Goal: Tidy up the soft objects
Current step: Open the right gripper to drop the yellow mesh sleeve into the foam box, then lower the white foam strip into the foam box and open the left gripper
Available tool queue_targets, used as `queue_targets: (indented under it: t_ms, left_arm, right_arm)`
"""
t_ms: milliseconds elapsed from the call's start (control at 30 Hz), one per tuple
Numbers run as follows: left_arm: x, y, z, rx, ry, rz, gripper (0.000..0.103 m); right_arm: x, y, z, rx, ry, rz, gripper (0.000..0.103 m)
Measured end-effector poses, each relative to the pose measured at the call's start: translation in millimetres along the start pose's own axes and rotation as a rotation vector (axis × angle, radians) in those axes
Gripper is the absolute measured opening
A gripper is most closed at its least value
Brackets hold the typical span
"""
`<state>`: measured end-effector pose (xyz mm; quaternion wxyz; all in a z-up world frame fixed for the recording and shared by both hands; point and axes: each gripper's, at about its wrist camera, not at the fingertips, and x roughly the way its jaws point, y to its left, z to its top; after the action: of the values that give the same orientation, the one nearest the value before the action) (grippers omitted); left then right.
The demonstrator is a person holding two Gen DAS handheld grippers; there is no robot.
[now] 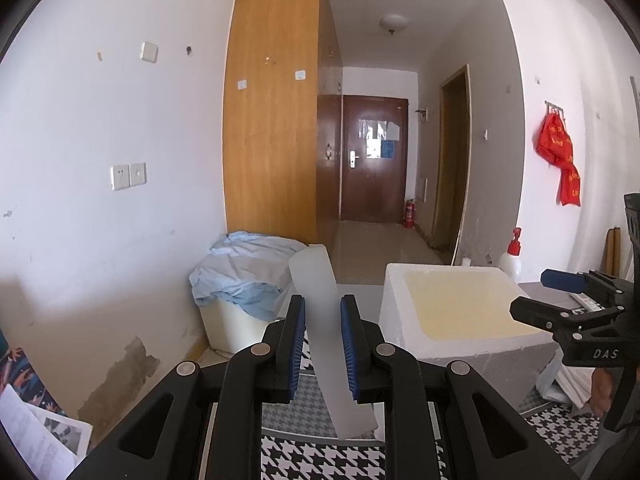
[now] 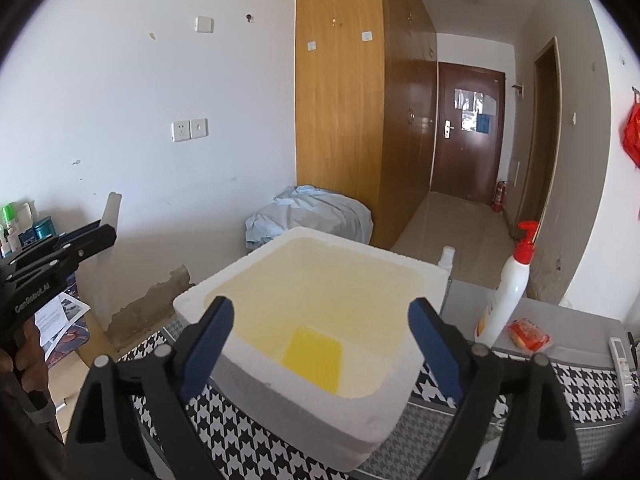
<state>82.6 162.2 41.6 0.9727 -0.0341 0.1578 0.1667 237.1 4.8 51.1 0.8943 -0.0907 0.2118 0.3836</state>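
Observation:
My left gripper (image 1: 323, 312) is shut on a pale translucent soft strip (image 1: 320, 288) that stands up between its blue pads, held above the houndstooth cloth, left of the white foam box (image 1: 404, 320). My right gripper (image 2: 320, 320) is open and empty, hovering over the near side of the foam box (image 2: 208, 300). A yellow soft square (image 2: 314, 358) lies on the box's floor. The left gripper shows at the left edge of the right wrist view (image 2: 68, 248), with the strip (image 2: 112, 212) sticking up. The right gripper shows at the right of the left wrist view (image 1: 560, 292).
A houndstooth cloth (image 2: 248, 440) covers the table. A white pump bottle (image 2: 506, 292), an orange packet (image 2: 528, 334) and a remote (image 2: 620, 354) sit right of the box. A blue sheet (image 1: 244, 268) drapes a white bin by the wardrobe. Papers (image 1: 36, 432) lie at the left.

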Motion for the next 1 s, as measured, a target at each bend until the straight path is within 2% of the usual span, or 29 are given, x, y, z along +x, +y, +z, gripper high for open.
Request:
queue_targets:
  t_ms: [567, 667, 1000]
  left_arm:
    - [-3.1, -20.6, 26.3, 0.042, -0.065, -0.041, 0.019]
    - [-3.0, -25.5, 29.0, 0.051, -0.074, -0.054, 0.019]
    - [-1.0, -40.6, 35.3, 0.072, -0.081, -0.076, 0.019]
  right_arm:
    - [-23.0, -11.6, -12.6, 0.025, -0.030, -0.017, 0.097]
    - [-29.3, -13.8, -15.6, 0.022, -0.042, -0.048, 0.100]
    - [-41.8, -15.4, -23.5, 0.010, -0.050, -0.158, 0.101]
